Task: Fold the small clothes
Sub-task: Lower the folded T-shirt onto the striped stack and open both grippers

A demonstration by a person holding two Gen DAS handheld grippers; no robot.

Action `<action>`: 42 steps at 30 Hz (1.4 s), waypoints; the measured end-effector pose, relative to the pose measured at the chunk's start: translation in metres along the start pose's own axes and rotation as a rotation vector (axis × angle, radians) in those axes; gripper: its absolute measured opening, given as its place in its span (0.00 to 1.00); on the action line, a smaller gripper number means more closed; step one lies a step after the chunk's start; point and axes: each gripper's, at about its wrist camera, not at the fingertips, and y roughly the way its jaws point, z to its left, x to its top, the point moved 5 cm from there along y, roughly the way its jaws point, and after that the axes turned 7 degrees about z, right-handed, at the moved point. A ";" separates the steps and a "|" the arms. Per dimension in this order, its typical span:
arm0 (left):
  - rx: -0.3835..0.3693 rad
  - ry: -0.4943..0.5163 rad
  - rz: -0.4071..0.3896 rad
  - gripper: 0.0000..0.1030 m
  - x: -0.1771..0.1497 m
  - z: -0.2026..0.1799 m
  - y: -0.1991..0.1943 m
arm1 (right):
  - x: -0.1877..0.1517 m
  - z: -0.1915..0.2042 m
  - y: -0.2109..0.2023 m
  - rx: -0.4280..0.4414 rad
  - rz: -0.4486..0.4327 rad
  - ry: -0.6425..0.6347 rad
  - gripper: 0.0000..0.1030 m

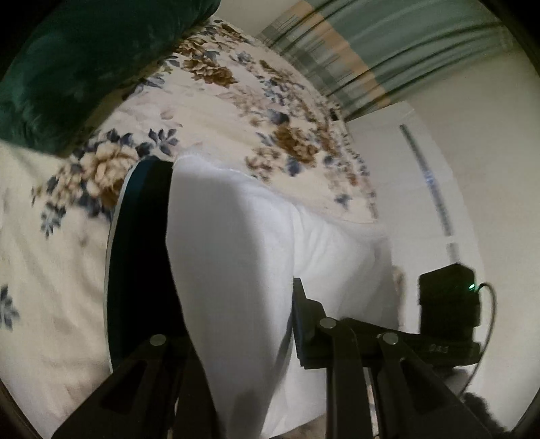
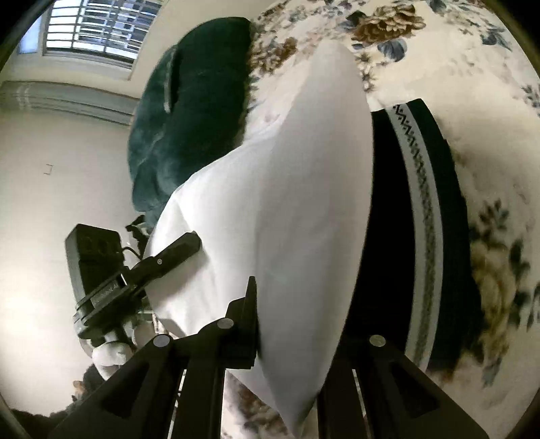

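A white cloth (image 1: 236, 253) hangs lifted above the floral bedspread (image 1: 219, 101), stretched between both grippers. My left gripper (image 1: 239, 304) is shut on one edge of it. One finger (image 1: 302, 317) shows and the other is hidden behind the fabric. From the right wrist the same white cloth (image 2: 287, 202) fills the middle, with my right gripper (image 2: 297, 304) shut on it. The left gripper's finger (image 2: 179, 250) is clamped on the cloth's far edge. A black garment with a white zigzag band (image 2: 422, 219) lies flat on the bed beneath; it shows as a dark garment (image 1: 141, 253) in the left view.
A dark green plush cushion (image 1: 67, 67) sits at the head of the bed, and appears as a green cushion (image 2: 195, 118) in the right view. Striped curtains (image 1: 388, 50) and a white wall (image 1: 455, 169) border the bed. A barred window (image 2: 94, 27) is high up. The right gripper's body (image 1: 445, 304) is close beside the cloth.
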 end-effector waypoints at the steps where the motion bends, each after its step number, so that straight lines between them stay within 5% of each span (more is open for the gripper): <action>1: 0.014 -0.005 0.008 0.17 0.002 0.004 0.007 | 0.008 -0.005 0.003 -0.009 0.008 0.000 0.11; 6: 0.072 -0.010 -0.002 0.27 0.001 0.015 0.017 | 0.019 -0.025 0.020 -0.040 0.038 -0.010 0.12; 8: 0.148 -0.003 -0.020 0.35 -0.002 0.012 0.012 | 0.017 -0.023 0.019 -0.078 0.039 -0.013 0.21; 10: 0.247 0.025 -0.049 0.41 -0.004 0.007 0.007 | 0.017 -0.015 0.018 -0.180 0.024 -0.037 0.47; 13: 0.390 0.077 -0.098 0.46 -0.011 -0.004 -0.004 | 0.007 0.005 0.023 -0.343 -0.018 -0.049 0.69; 16: 0.485 0.117 -0.164 0.70 -0.020 -0.015 -0.017 | -0.012 0.022 0.019 -0.636 -0.095 -0.113 0.92; 18: 0.536 0.137 -0.185 0.96 -0.025 -0.021 -0.024 | -0.027 0.025 0.012 -0.744 -0.130 -0.120 0.98; 29: 0.633 0.152 -0.221 1.00 -0.063 -0.071 -0.088 | -0.088 0.083 -0.060 -0.936 -0.330 -0.097 1.00; 42: 0.663 0.196 -0.325 1.00 -0.145 -0.198 -0.235 | -0.224 0.229 -0.226 -0.948 -0.535 -0.113 1.00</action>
